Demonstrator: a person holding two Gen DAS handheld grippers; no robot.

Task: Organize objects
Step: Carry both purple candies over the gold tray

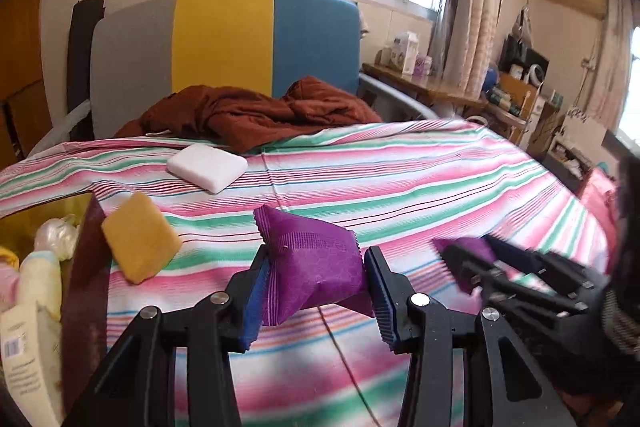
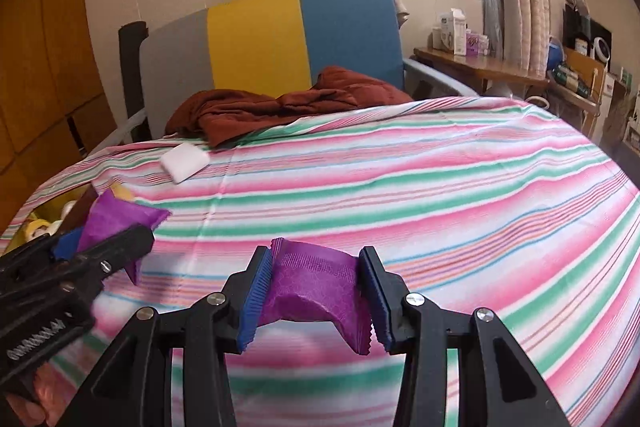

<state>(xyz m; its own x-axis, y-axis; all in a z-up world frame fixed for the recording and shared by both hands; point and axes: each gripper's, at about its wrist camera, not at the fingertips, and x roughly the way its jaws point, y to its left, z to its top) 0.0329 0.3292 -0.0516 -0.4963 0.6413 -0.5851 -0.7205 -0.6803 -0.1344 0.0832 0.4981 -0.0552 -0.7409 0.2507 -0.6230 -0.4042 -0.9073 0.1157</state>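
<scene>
1. My bed has a stripy sheet in pink, green and white.
2. A white sponge block lies flat on the sheet.
3. A yellow sponge lies nearer, beside a box at the bed's left edge.
4. A crumpled brown blanket lies at the far end.

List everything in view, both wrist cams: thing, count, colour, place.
purple packets: 2, purple, one in the left tongs, one in the right tongs
yellow sponge: 1, yellow, on the sheet beside the box
white block: 1, white, farther up the sheet
brown blanket: 1, rust brown, crumpled at the bed's head
striped sheet: 1, pink, green, white, covers the bed
box: 1, dark outside, yellow inside, left edge, holds toiletries
headboard: 1, grey, yellow, blue
left tongs: 1, black, blue pads, shut on a packet
right tongs: 1, same, shut on a packet
</scene>
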